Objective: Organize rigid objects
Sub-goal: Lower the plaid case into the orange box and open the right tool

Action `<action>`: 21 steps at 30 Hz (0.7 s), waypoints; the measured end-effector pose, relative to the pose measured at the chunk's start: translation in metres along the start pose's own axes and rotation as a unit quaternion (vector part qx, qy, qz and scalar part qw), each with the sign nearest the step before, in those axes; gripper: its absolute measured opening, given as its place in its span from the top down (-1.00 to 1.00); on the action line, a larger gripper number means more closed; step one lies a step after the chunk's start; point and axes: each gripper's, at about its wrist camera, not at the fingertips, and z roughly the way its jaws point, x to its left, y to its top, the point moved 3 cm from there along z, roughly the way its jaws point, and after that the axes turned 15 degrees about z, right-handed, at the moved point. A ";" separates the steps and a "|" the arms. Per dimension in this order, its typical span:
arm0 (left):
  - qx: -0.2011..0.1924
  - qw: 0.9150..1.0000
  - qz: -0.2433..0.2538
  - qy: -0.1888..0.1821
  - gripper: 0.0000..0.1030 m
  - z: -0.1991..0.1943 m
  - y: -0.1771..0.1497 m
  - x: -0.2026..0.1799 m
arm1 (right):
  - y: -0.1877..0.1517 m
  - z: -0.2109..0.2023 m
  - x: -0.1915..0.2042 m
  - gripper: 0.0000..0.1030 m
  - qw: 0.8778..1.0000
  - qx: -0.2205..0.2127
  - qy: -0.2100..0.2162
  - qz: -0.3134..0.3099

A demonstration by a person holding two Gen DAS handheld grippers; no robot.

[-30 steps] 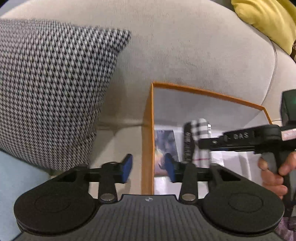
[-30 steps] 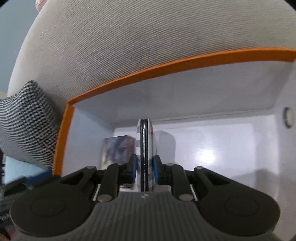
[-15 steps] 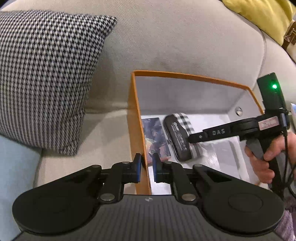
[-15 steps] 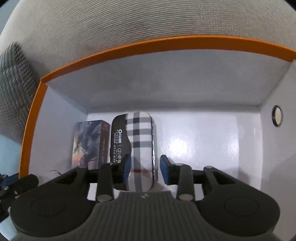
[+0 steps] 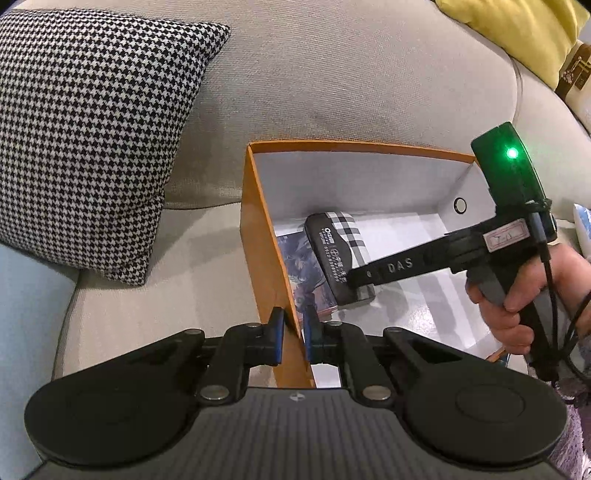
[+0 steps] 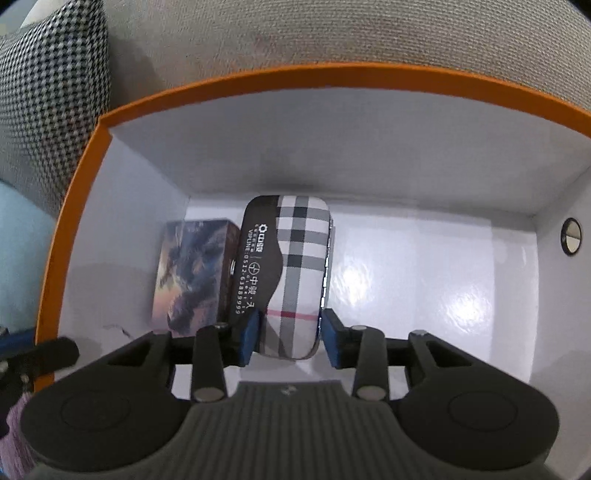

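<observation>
An orange box with a white inside sits on the sofa seat. My left gripper is shut on the near end of its left wall. A plaid and black glasses case lies flat on the box floor, against a small picture-printed box at its left. My right gripper reaches down into the orange box and stands open, its blue pads on either side of the case's near end, the right pad just clear of it. In the left wrist view the right gripper covers the near end of the case.
A black-and-white houndstooth cushion leans on the beige sofa back left of the box. A yellow cushion lies at the far right. A hand holds the right gripper. The right half of the box floor is bare.
The case, held on edge in the right gripper a second ago, now lies flat with the jaws spread wider around it. The left jaws have closed onto the box's left wall.
</observation>
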 end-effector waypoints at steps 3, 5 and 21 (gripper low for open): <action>0.005 1.000 0.003 0.000 0.77 0.001 0.004 0.003 | 0.008 -0.002 0.007 0.25 1.000 -0.009 -0.001 0.008; 0.005 1.000 -0.002 -0.005 0.72 0.002 0.006 0.006 | 0.009 -0.003 0.012 0.25 1.000 -0.011 -0.004 -0.007; -0.008 1.000 -0.007 -0.006 0.71 0.008 0.010 0.015 | -0.016 0.021 0.078 0.79 0.994 0.083 0.027 -0.064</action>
